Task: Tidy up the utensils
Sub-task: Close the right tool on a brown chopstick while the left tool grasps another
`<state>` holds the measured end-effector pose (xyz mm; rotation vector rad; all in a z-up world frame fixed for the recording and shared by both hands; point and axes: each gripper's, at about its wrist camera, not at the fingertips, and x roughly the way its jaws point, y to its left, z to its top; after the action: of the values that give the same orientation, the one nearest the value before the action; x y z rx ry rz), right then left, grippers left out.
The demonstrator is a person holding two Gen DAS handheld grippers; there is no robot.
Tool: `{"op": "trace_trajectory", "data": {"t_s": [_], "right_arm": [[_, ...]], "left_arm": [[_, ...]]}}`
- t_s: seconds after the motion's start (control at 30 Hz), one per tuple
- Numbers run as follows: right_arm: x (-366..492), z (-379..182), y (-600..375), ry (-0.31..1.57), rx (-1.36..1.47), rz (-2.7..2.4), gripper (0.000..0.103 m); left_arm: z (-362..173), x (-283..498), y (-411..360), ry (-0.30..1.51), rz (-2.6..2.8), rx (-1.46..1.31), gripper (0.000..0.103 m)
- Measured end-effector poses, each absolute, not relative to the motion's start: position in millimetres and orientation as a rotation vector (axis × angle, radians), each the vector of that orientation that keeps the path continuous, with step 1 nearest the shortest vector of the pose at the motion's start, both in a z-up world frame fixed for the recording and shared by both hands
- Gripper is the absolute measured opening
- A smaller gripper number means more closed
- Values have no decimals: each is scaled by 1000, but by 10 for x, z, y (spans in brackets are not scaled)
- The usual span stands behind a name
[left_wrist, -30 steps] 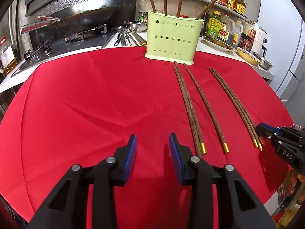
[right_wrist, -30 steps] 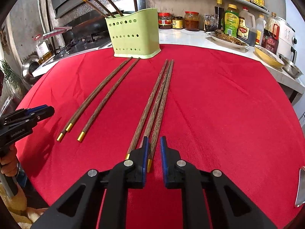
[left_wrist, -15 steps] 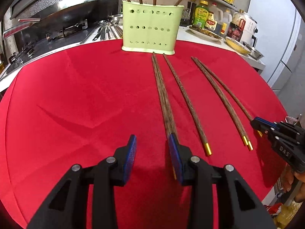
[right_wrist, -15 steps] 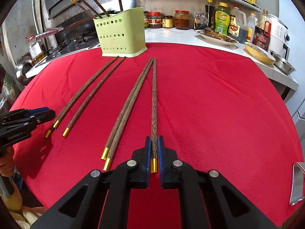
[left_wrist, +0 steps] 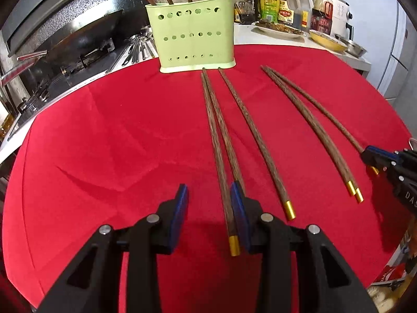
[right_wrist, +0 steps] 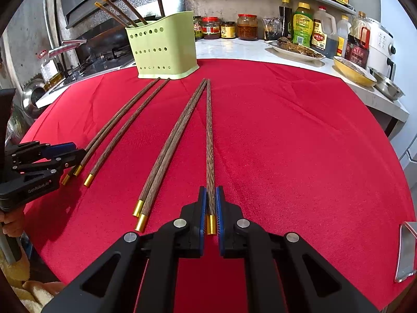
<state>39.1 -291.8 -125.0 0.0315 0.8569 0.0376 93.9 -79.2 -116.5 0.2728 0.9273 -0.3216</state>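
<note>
1. Right wrist view: clamped now in the right gripper point(right_wrist: 211, 195) at the gold-capped end of a single chopstick point(right_wrist: 209, 135). A second ago the jaws were slightly apart around that end; now they are fully shut on the wood.
2. Not yet lifted, by the look of it: lying along the red cloth point(right_wrist: 286, 143), tip towards the green holder point(right_wrist: 163, 49), which stands at the far edge with four chopsticks already upright in it.
3. Left wrist view: brought sideways with the left gripper point(left_wrist: 209, 195) over the leftmost pair point(left_wrist: 216, 130), where a second ago only bare cloth lay between the pads. Jaws about a third open, one gold-capped stick lying just inside the right pad, nothing squeezed.
4. Meaning for the task, probably: one stick secured and ready to carry to the holder, a second lined up for a grasp. Left loose on the cloth: a lone stick point(left_wrist: 256, 140) and another pair point(right_wrist: 166, 151).
5. Writing: "GenRobot.AI" on the left gripper's body seen from the right; "DAS", cut off, on the right gripper seen from the left. Bottle and jar labels on the counter too small to read.
</note>
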Motion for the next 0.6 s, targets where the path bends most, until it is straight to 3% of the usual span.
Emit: {"op": "trace_trajectory", "data": {"t_s": [0.2, 0.6], "right_arm": [[293, -1273, -2935, 829, 32, 42, 10], [120, -1292, -2942, 782, 32, 66, 15]], "left_arm": [[-1152, 811, -525, 921, -322, 254, 21], [-1158, 537, -495, 886, -325, 285, 21]]}}
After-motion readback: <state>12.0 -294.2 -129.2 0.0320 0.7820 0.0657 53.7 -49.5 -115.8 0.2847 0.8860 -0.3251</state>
